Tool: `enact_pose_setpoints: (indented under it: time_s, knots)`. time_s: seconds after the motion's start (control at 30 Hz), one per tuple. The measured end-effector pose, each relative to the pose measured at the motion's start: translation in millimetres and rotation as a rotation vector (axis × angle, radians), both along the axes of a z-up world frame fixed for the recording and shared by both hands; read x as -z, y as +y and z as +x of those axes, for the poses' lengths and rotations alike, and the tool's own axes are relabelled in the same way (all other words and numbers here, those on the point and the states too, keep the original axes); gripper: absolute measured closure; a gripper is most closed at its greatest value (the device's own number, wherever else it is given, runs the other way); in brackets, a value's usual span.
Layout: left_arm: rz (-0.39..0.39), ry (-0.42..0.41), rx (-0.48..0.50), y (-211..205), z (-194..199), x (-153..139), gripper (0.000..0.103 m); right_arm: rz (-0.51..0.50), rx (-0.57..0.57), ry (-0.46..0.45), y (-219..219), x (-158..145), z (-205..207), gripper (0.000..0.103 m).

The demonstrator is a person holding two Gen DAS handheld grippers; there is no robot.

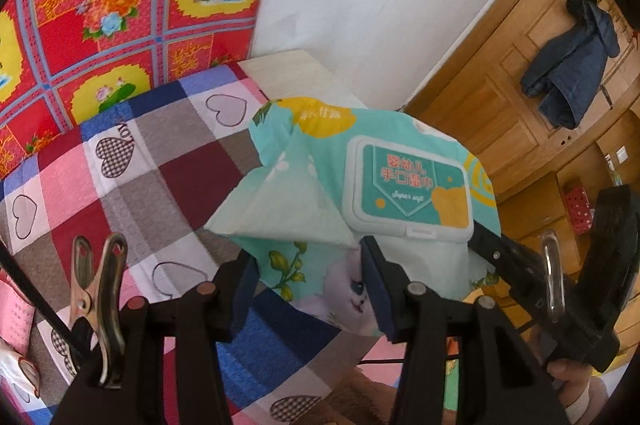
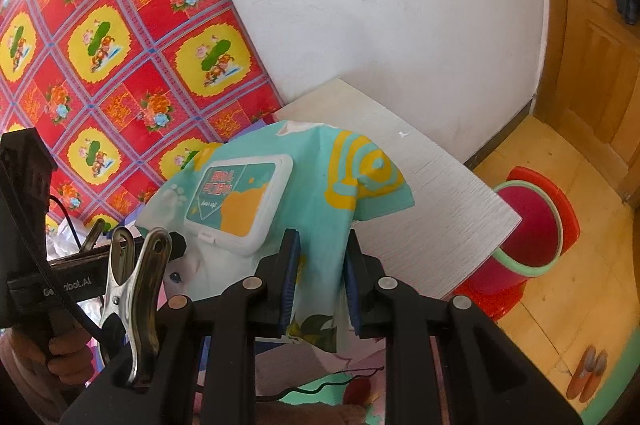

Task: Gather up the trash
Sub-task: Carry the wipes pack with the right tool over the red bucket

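Observation:
An empty teal wet-wipes packet (image 1: 360,181) with a white flip lid hangs in the air above the bed. My right gripper (image 2: 320,277) is shut on the packet's (image 2: 320,185) lower edge and holds it up. My left gripper (image 1: 308,285) is open, its fingers (image 1: 376,281) on either side of the packet's bottom corner, not closed on it. The right gripper's body (image 1: 560,285) shows at the right of the left wrist view. A red bin (image 2: 528,229) with a green rim stands on the floor beyond the white board.
A checked heart-print blanket (image 1: 140,165) covers the bed. A red floral cloth (image 1: 100,5) hangs on the wall. A white board (image 2: 420,193) lies at the bed's end. A wooden door with a hanging jacket (image 1: 572,57) is at right. Slippers (image 2: 588,373) lie on the yellow floor.

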State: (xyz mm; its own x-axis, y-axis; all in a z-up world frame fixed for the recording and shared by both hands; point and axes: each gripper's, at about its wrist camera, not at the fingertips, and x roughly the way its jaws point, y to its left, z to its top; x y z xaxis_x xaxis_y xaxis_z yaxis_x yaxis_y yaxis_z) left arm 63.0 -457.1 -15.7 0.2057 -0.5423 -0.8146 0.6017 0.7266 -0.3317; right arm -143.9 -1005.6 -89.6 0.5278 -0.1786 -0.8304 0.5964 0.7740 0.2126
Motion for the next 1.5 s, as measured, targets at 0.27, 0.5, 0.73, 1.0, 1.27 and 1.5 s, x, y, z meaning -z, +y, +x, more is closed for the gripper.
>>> enact_pose_setpoints:
  time_s: [0.27,0.5,0.73,1.0,1.27,1.5]
  knots:
    - [0.028,0.008,-0.033,-43.4,-13.0,2.2,0.052,0.007,-0.026,0.006,-33.9,-3.9,-16.0,0.08]
    - [0.087,-0.007,-0.03,-93.8,-33.4,11.2,0.052,0.023,-0.053,0.005,-75.7,-4.9,-36.9,0.08]
    - [0.118,-0.009,-0.017,-143.8,-47.8,15.6,0.052,0.052,-0.046,-0.015,-123.1,-3.0,-60.1,0.08]
    - [0.151,-0.013,0.026,-207.0,-72.1,24.0,0.052,0.068,-0.009,-0.013,-175.6,-4.9,-95.4,0.08]
    - [0.162,-0.024,0.092,-271.4,-96.6,35.8,0.052,0.07,0.038,0.008,-225.2,-2.0,-141.1,0.08]
    - [0.177,-0.129,0.152,-332.2,-119.0,50.3,0.052,0.034,0.081,0.042,-266.3,2.4,-177.4,0.08]
